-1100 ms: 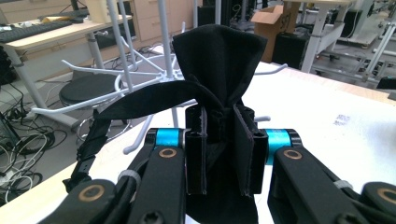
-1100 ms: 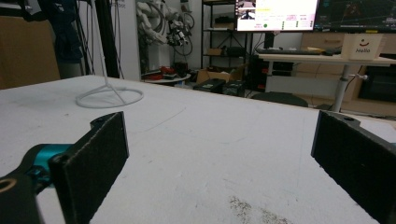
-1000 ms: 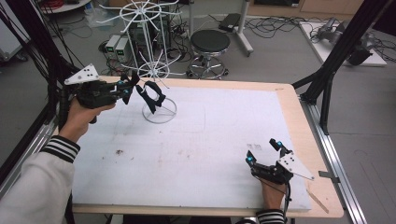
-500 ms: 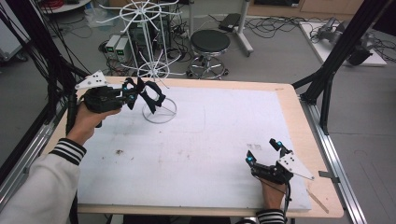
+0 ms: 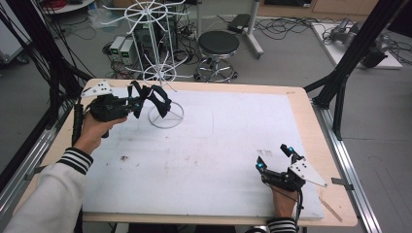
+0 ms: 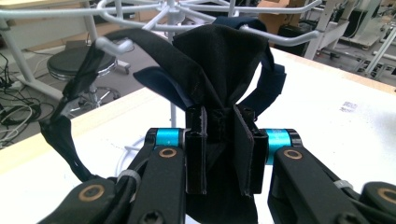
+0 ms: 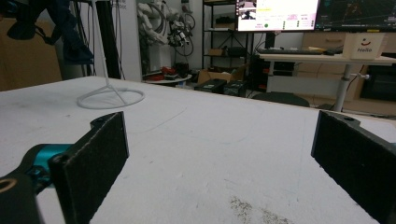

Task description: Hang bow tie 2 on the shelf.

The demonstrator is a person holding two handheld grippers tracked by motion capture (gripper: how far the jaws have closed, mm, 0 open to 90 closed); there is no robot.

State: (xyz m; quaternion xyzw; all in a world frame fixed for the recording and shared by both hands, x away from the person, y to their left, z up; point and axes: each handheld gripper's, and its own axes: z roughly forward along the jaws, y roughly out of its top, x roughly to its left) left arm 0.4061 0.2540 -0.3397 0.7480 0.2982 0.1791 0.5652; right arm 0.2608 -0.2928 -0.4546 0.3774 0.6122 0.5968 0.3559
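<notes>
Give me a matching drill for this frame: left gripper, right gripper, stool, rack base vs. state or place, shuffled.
Things:
1. left gripper
2. right gripper
3. stool
4. rack base

States or places:
A. on the floor beyond the table
B. jaws open, nothing between them, low over the mat
C. white ring standing on the mat
D. jaws shut on a dark cloth

Pairs: 1-D, 2-B, 3-A, 4-C

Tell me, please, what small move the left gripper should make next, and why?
Probably ease away from the white rack: the left gripper is shut on the dark fabric mask, whose strap looks looped over a rack hook, so pulling should slip it free.
</notes>
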